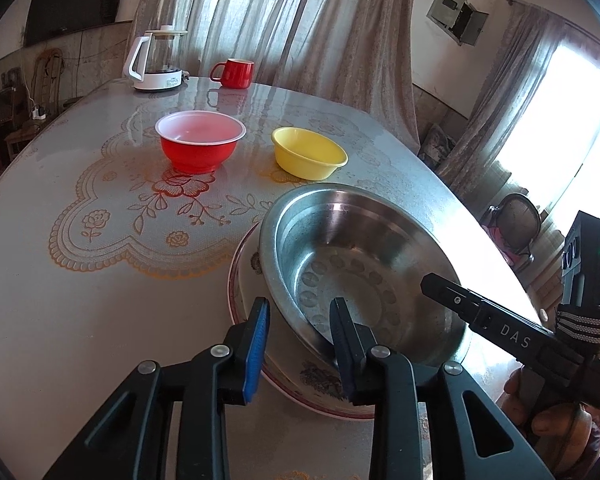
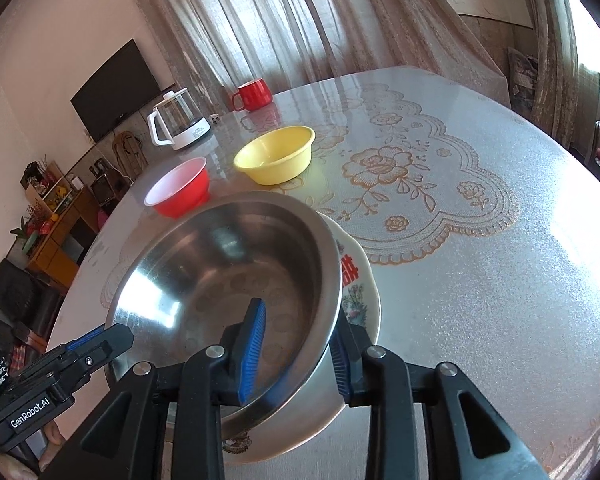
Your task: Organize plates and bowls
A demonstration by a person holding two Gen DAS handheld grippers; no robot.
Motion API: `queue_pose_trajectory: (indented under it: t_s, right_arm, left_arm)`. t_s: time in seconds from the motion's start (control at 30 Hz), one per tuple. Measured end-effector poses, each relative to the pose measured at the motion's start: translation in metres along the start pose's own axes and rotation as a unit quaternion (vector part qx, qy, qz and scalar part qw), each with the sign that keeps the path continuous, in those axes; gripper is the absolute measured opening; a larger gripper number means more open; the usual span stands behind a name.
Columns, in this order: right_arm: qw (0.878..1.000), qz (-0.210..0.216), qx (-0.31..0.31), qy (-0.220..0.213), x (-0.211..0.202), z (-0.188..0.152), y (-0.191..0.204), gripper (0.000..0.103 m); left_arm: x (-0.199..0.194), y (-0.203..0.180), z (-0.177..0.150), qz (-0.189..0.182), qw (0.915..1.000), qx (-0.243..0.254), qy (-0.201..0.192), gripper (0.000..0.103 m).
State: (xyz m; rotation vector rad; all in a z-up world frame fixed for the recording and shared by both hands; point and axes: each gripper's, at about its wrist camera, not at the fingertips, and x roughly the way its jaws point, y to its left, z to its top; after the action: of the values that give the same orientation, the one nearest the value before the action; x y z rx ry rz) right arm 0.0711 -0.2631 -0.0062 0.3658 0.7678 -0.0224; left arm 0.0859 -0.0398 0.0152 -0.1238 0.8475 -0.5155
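A steel bowl (image 1: 364, 264) (image 2: 228, 272) sits in a white patterned plate (image 1: 300, 384) (image 2: 360, 292) on the table. My left gripper (image 1: 300, 320) is open, its fingers straddling the bowl's near rim, one inside and one outside. My right gripper (image 2: 300, 340) is also open and straddles the rim on the opposite side, one finger inside and one outside. Each gripper shows at the edge of the other's view. A red bowl (image 1: 201, 140) (image 2: 179, 192) and a yellow bowl (image 1: 308, 153) (image 2: 276, 154) stand further back.
A glass kettle (image 1: 156, 60) (image 2: 180, 122) and a red mug (image 1: 234, 73) (image 2: 254, 95) stand at the table's far edge. The table (image 1: 100, 280) has a lace-pattern cover. Curtains hang behind, and chairs stand to the right.
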Motion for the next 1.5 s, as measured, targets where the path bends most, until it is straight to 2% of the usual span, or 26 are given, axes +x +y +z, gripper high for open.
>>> queue_pose_trajectory:
  t_s: [0.37, 0.5, 0.73, 0.9, 1.07, 1.2, 1.33, 1.5]
  right_arm:
    - [0.999, -0.018, 0.007, -0.034, -0.01, -0.004, -0.007, 0.032]
    - [0.999, -0.012, 0.006, -0.038, -0.011, -0.003, -0.006, 0.017]
    - [0.999, -0.018, 0.001, -0.035, -0.007, -0.002, -0.003, 0.017]
    - [1.0, -0.005, 0.002, -0.024, -0.006, 0.0, -0.006, 0.017]
    - [0.999, 0.031, 0.027, -0.004, -0.003, 0.0, -0.013, 0.017]
    - [0.998, 0.046, 0.037, 0.005, -0.003, 0.0, -0.016, 0.018]
    - [0.997, 0.045, 0.055, -0.005, -0.005, 0.001, -0.027, 0.029]
    - [0.997, 0.04, 0.066, -0.014, -0.01, 0.005, -0.034, 0.032]
  left_arm:
    - [-0.008, 0.013, -0.002, -0.002, 0.9997, -0.021, -0.016, 0.036]
    - [-0.01, 0.019, 0.001, -0.007, 0.9994, -0.026, -0.021, 0.033]
    - [-0.011, 0.022, 0.001, -0.017, 0.9993, -0.028, -0.017, 0.031]
    - [-0.012, 0.026, 0.002, -0.018, 0.9992, -0.034, -0.013, 0.031]
    - [-0.011, 0.03, 0.006, -0.02, 0.9988, -0.044, -0.006, 0.031]
    - [-0.013, 0.033, 0.011, -0.012, 0.9989, -0.043, -0.011, 0.032]
    - [-0.016, 0.038, 0.016, 0.007, 0.9991, -0.036, -0.023, 0.032]
    - [-0.011, 0.046, 0.024, 0.021, 0.9989, -0.038, -0.019, 0.032]
